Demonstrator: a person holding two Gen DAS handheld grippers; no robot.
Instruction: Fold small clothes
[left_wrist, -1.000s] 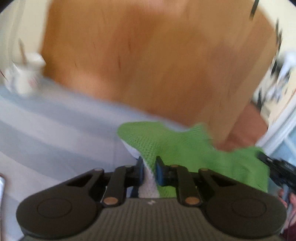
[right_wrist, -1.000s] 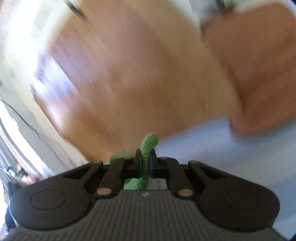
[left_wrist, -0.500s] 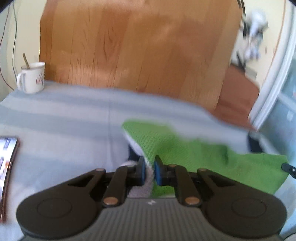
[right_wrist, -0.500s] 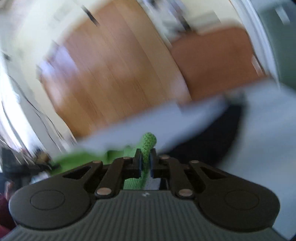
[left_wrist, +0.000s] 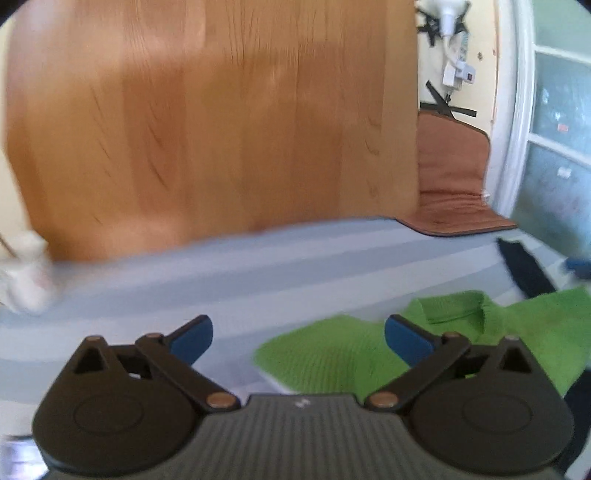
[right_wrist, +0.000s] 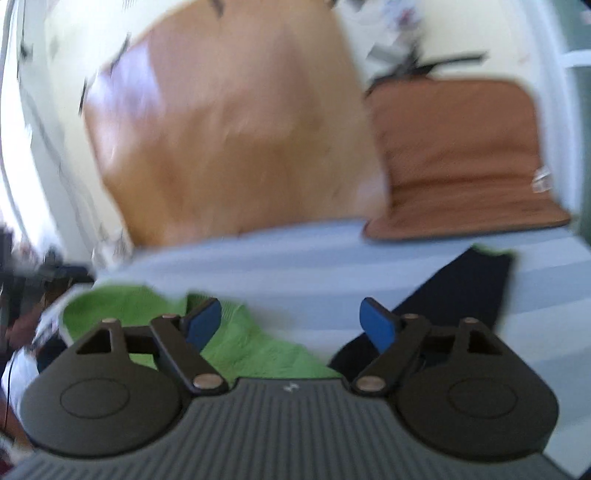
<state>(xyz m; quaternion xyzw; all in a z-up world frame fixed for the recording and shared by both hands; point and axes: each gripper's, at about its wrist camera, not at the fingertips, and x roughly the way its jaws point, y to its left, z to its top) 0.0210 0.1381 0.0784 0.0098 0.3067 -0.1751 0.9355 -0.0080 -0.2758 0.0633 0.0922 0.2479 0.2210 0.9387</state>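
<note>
Both jaws have just been opening. Left gripper (left_wrist: 298, 334) and right gripper (right_wrist: 291, 320) stand wide, empty. Green garment (left_wrist: 332, 354) lies released near the bed's (left_wrist: 258, 266) front edge. Advisable: withdraw clear, check edge alignment.

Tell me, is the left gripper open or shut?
Open. The left gripper has just been opening: its blue pads stand far apart, pressing nothing, and the green knitted garment lies on the striped cloth.
</note>
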